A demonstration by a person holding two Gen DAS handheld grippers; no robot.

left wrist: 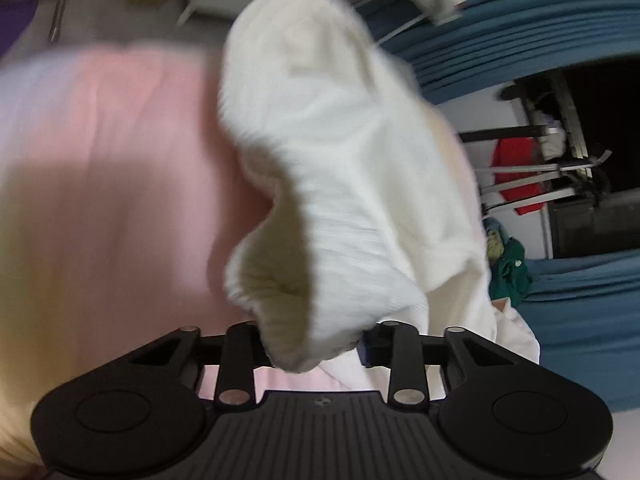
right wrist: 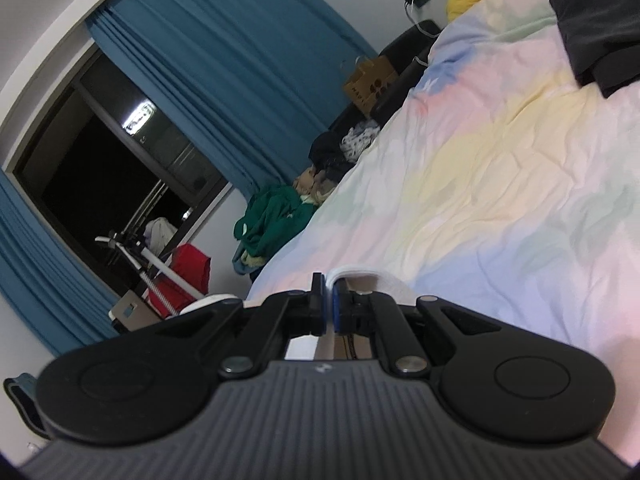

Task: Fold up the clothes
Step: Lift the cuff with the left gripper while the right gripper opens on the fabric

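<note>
While the left gripper point(left wrist: 320, 340) pinches a white garment point(left wrist: 340, 168) above the bed point(left wrist: 100, 168), the right gripper point(right wrist: 327, 304) clamps its hem (fingers nearly touching), presumably spreading it.

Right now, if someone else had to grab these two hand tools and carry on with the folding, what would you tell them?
Left gripper: a bunched white garment sits between its fingers; whether they pinch it is hidden.
Right gripper: shut on a thin white fabric edge.
Both are over the pastel bedcover. A dark garment lies at its far end.
Done: white garment picked up.
Left: no neat fold shows yet; fold it and lay it down.
</note>
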